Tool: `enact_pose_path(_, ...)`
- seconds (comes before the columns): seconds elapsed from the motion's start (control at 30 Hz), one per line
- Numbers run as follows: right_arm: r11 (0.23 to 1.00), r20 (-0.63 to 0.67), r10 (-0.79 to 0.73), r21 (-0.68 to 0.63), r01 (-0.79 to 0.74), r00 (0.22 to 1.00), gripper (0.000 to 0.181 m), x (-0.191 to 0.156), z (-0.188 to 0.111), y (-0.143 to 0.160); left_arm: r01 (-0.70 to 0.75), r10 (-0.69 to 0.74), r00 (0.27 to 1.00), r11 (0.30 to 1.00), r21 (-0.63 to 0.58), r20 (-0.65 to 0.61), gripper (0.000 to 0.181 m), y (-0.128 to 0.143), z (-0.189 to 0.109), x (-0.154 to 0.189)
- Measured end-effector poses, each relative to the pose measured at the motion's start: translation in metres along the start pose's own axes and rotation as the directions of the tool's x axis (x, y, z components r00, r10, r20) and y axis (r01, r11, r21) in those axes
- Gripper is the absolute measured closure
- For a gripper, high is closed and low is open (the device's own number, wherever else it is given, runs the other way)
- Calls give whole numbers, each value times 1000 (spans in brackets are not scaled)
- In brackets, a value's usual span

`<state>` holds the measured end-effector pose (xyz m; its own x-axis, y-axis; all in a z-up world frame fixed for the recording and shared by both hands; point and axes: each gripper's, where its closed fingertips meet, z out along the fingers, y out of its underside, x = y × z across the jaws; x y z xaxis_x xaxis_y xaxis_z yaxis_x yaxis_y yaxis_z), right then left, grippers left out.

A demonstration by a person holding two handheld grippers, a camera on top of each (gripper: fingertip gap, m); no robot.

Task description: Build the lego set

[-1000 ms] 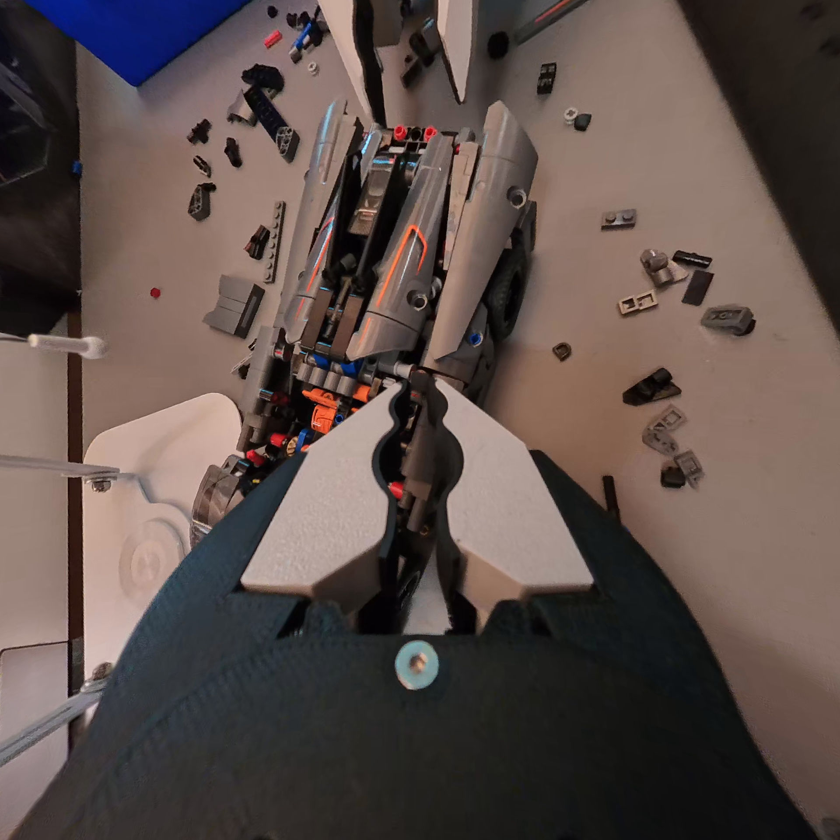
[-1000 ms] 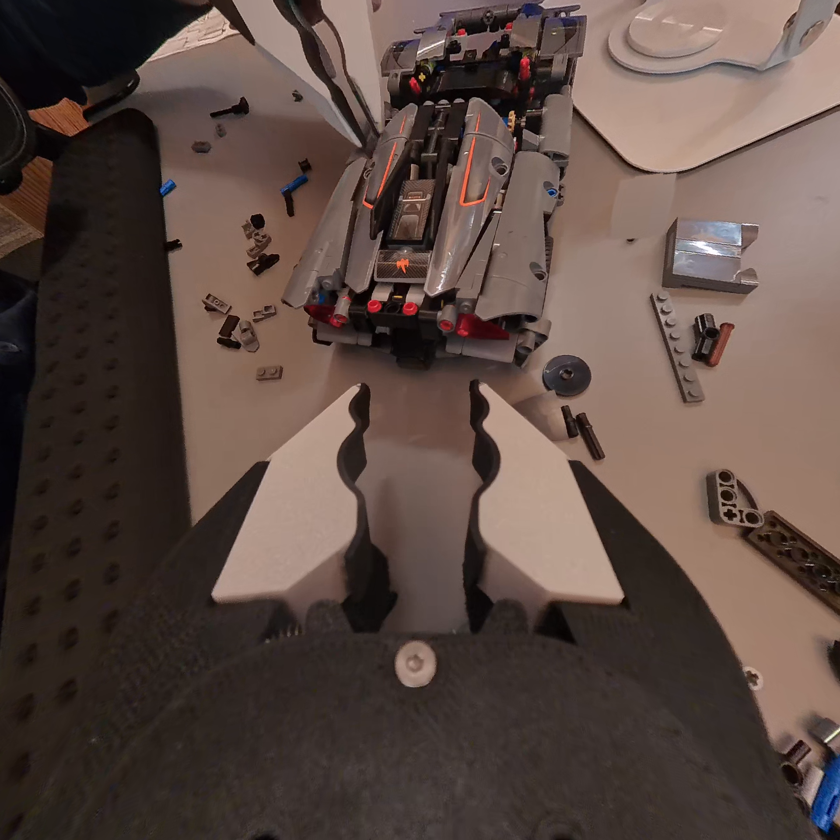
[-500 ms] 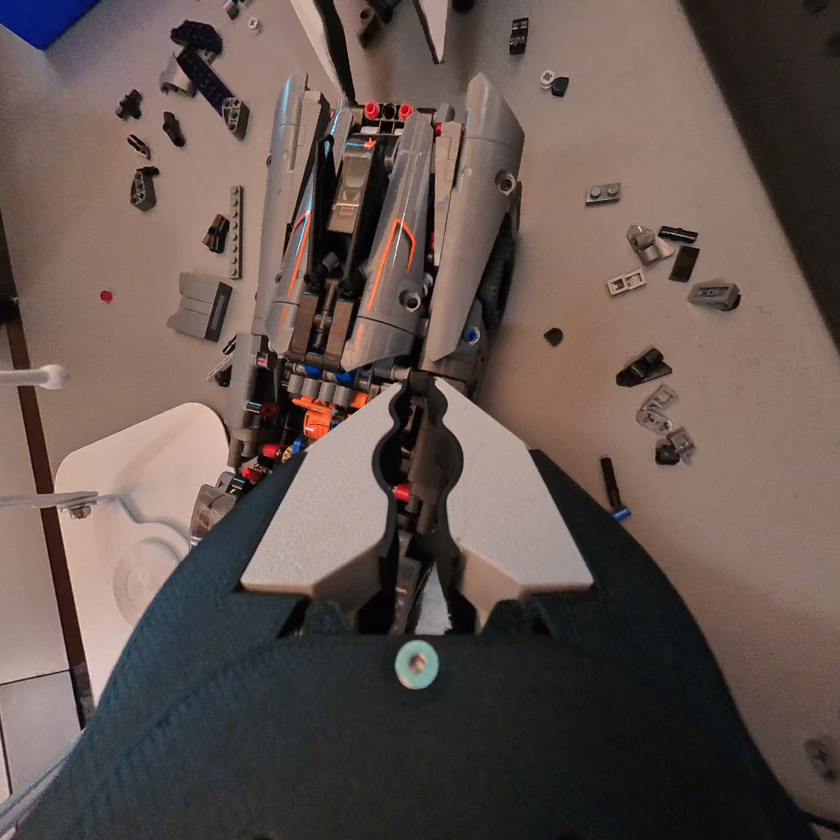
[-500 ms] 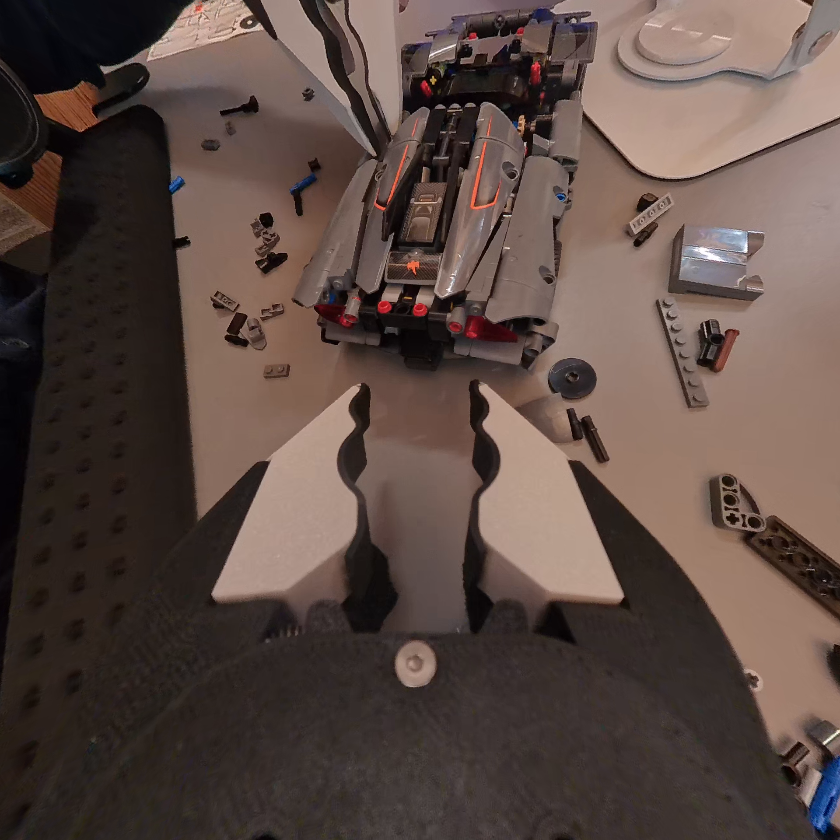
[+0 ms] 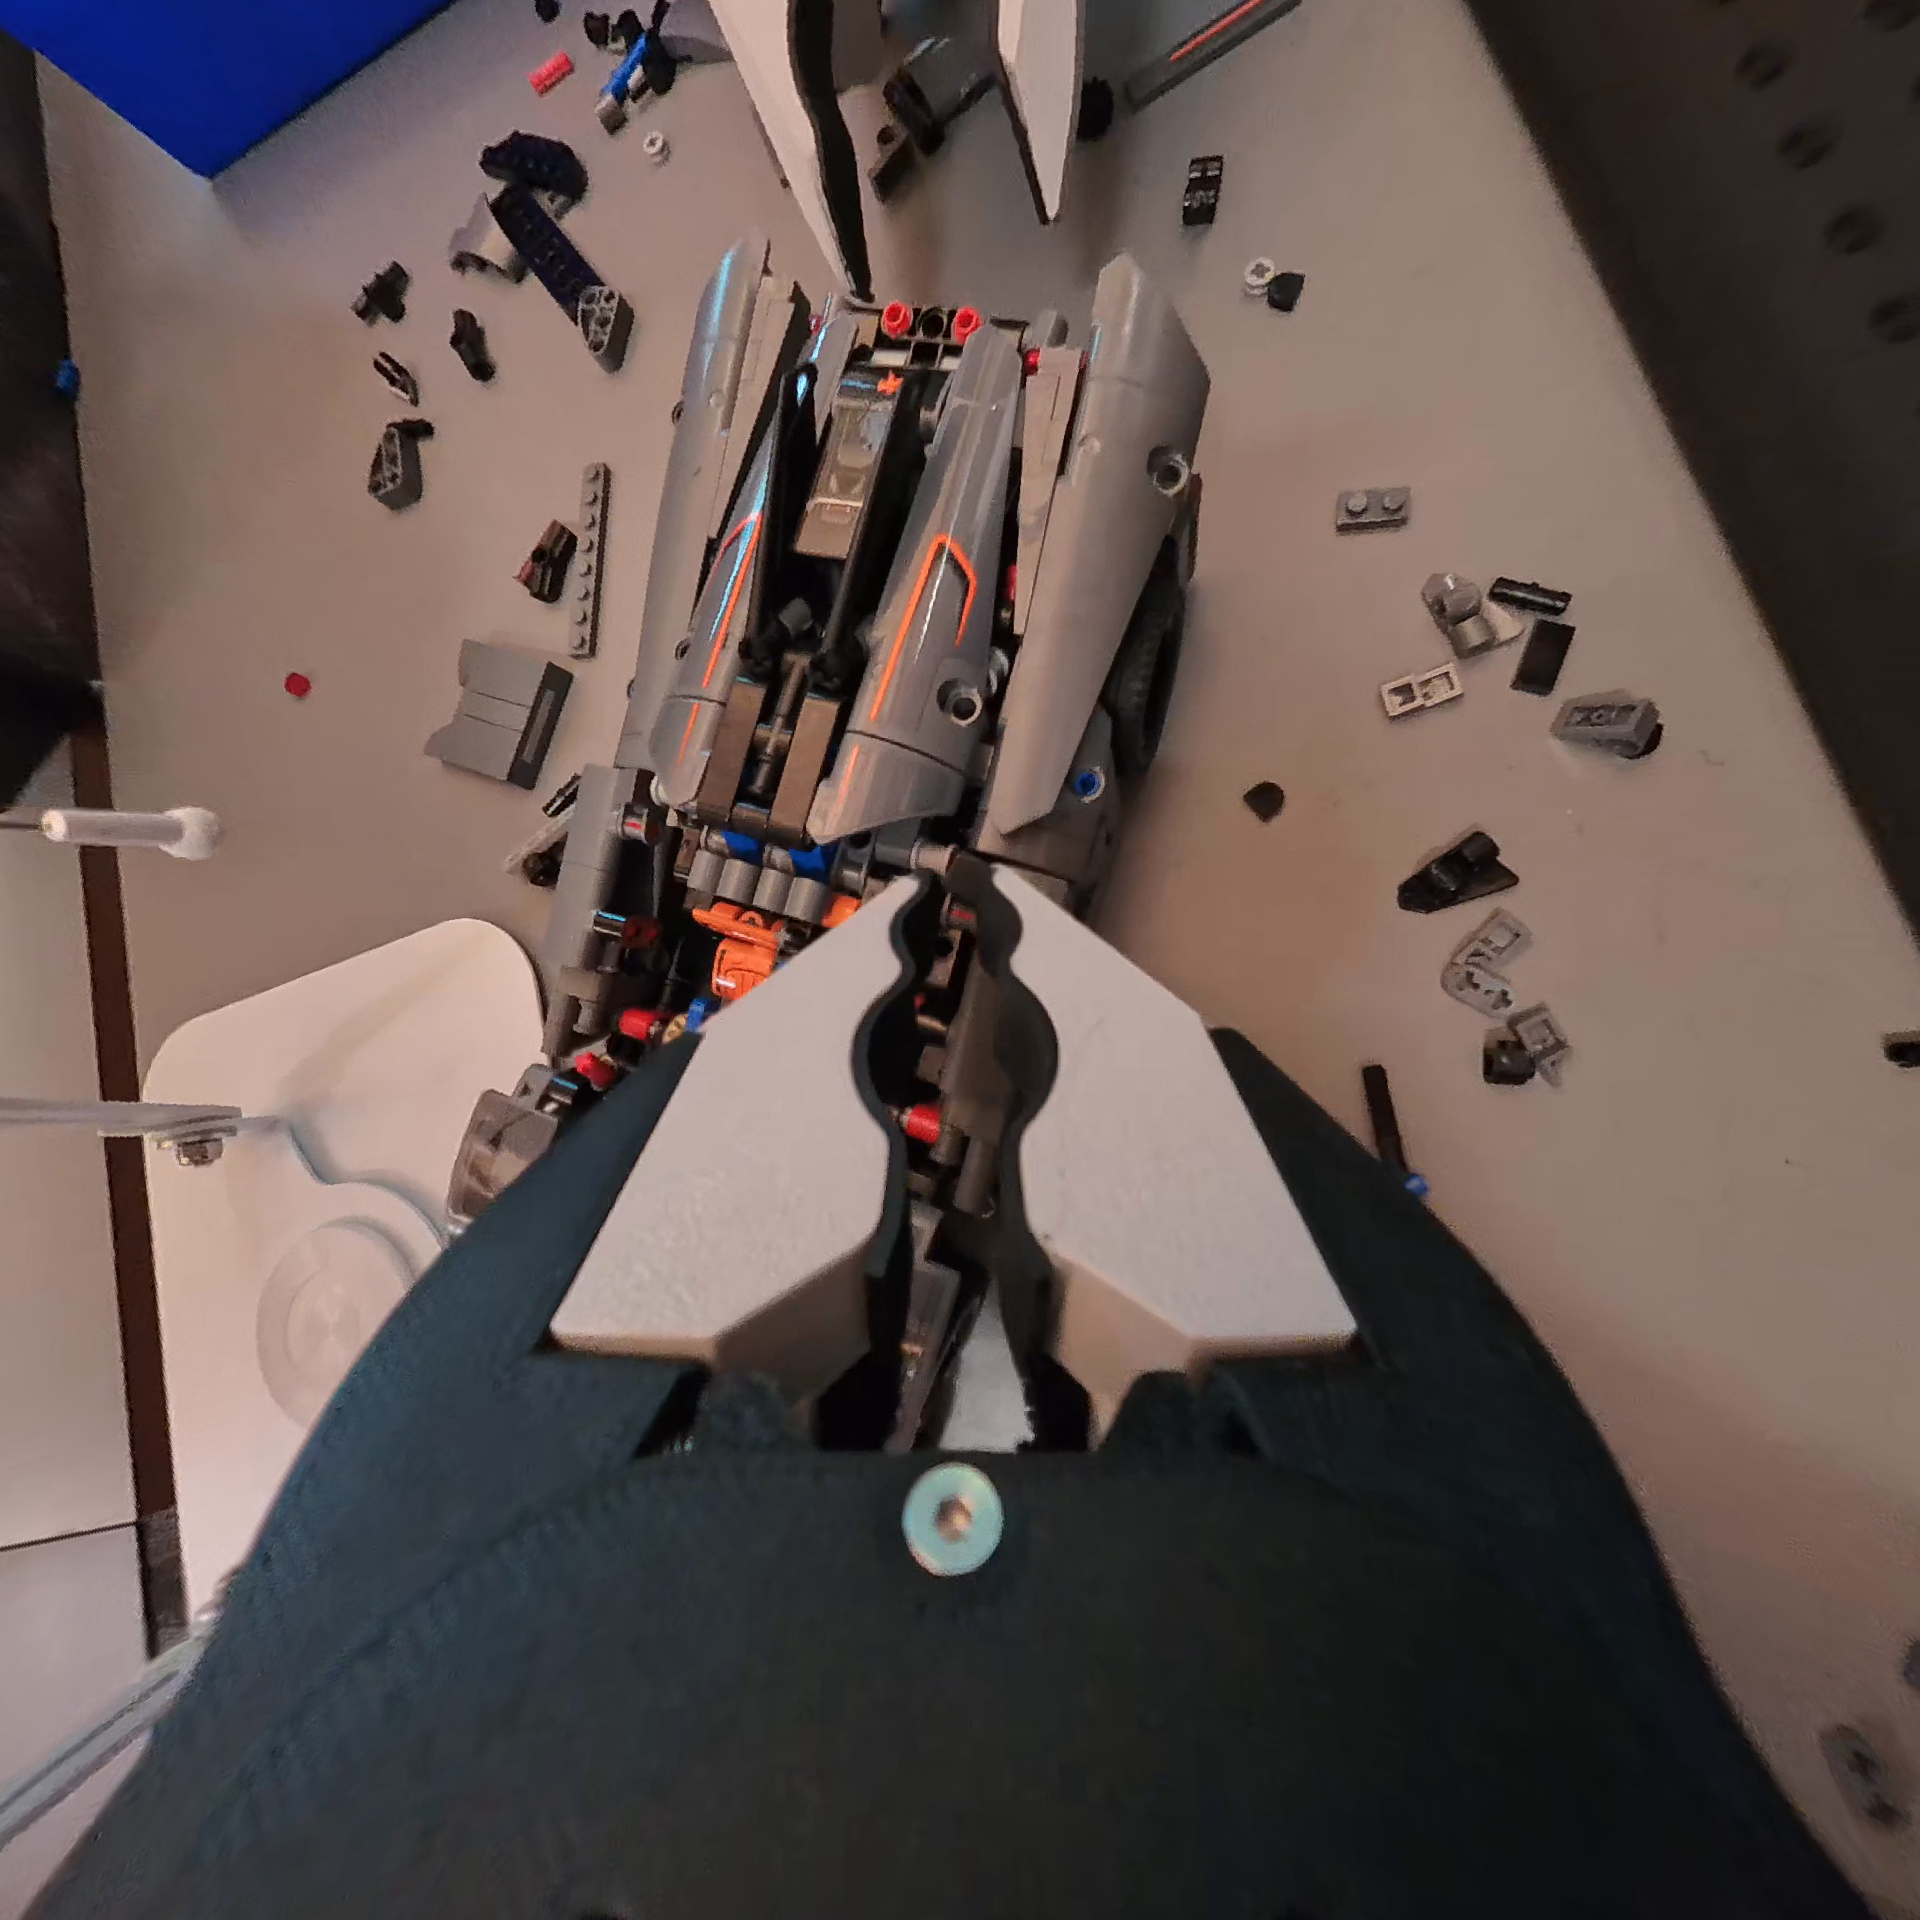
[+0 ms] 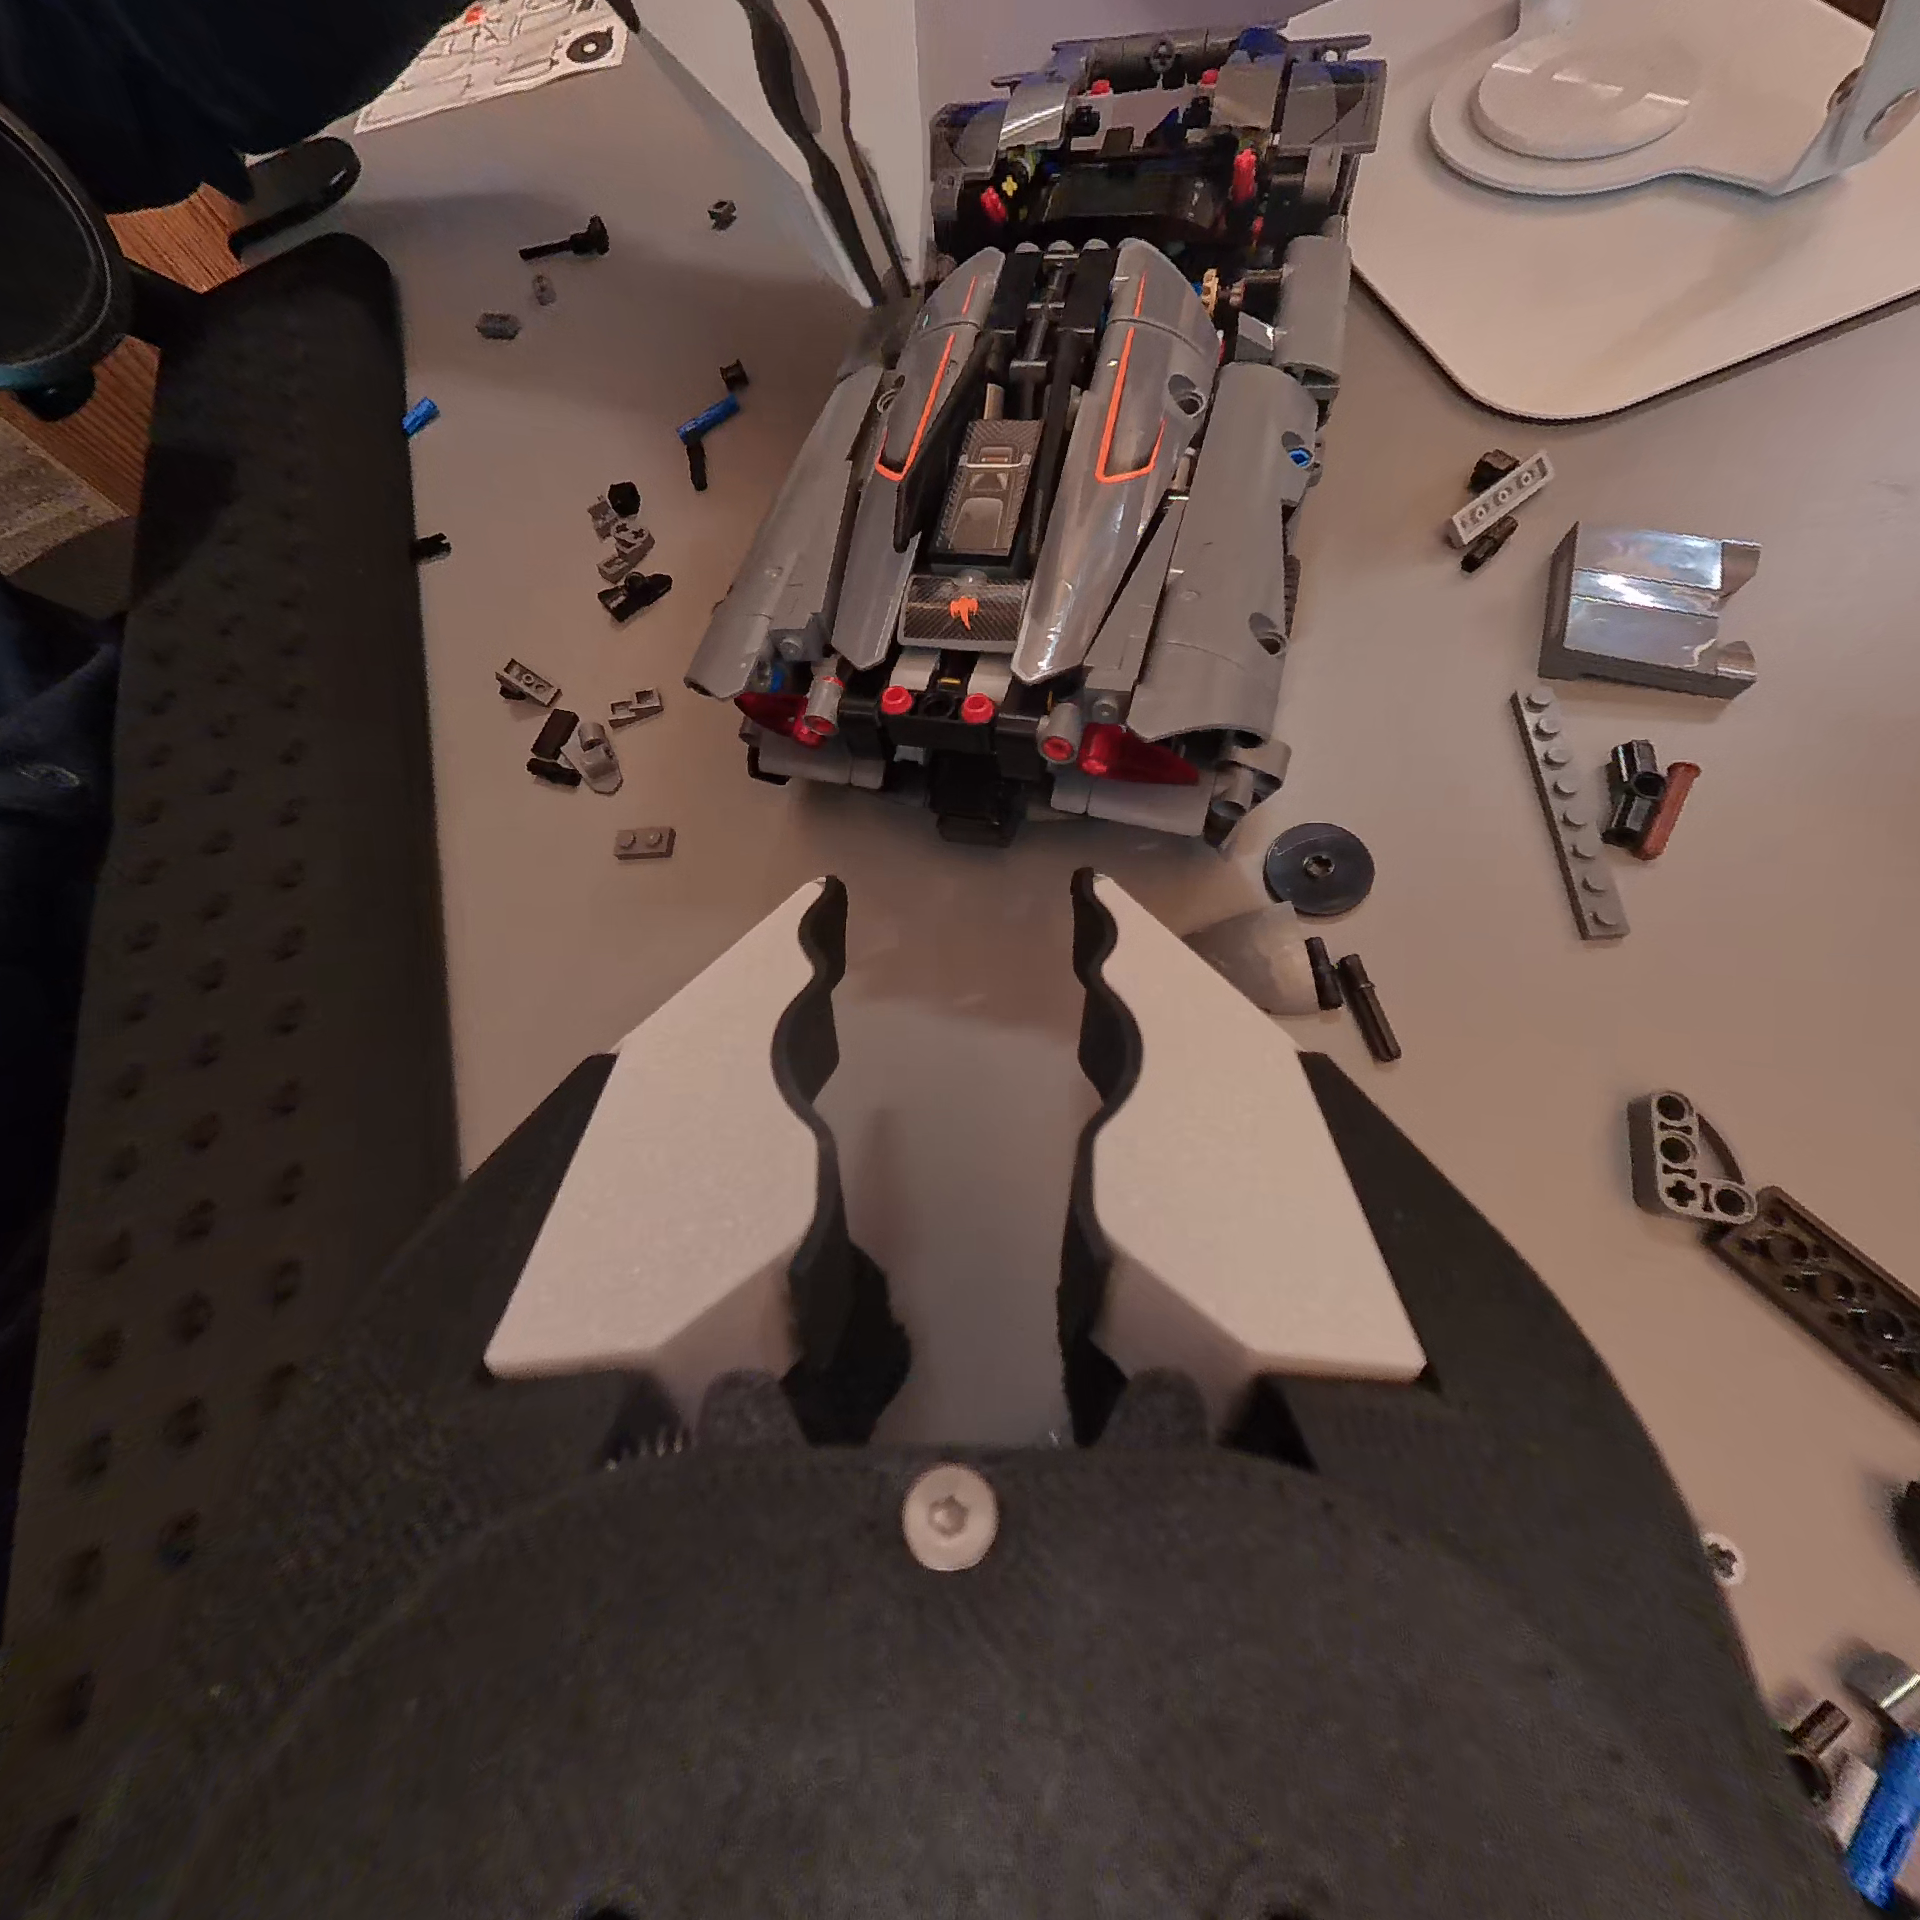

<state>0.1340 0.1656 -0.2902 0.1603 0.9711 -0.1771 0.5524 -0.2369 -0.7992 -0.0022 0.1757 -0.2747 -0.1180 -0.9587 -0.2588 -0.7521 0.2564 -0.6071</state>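
Note:
The grey lego car with orange stripes lies on the pale table, also in the right wrist view. My left gripper is shut on a dark grey beam at the near end of the car, with red pins beside it. In the right wrist view its white fingers reach the car's far left side. My right gripper is open and empty, just short of the car's tail with the red lights. Its fingers also show at the top of the left wrist view.
Loose small pieces lie on both sides of the car. A grey panel, a long grey plate and a dark disc lie to the right. A black perforated mat runs along the left. A white stand base sits at the far right. Left tips to right tips: about 15 centimeters.
My left gripper stays shut on the car's beam and has swung with it, turning the car a little on the table. My right gripper has stayed open and almost still.

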Motion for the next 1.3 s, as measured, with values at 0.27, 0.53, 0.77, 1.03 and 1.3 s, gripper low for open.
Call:
enact_pose_path(0.27,1000,-2,-1,1,1,1000,140,0,-1,0,-34,34,999,998,-47,1,181,2,5,-1)
enact_pose_path(0.53,1000,2,-2,-1,2,1000,140,0,-1,1,-45,47,999,997,-70,25,181,3,6,0)
enact_pose_path(0.77,1000,3,-2,-1,2,1000,140,0,-1,1,-92,97,994,989,-116,44,181,1,7,4)
enact_pose_path(1.03,1000,2,-6,2,6,1000,140,-1,-2,0,-113,125,990,979,-167,65,181,3,9,3)
enact_pose_path(1.3,1000,5,-7,8,6,1000,140,-1,-4,0,-126,139,988,976,-179,66,181,3,10,4)
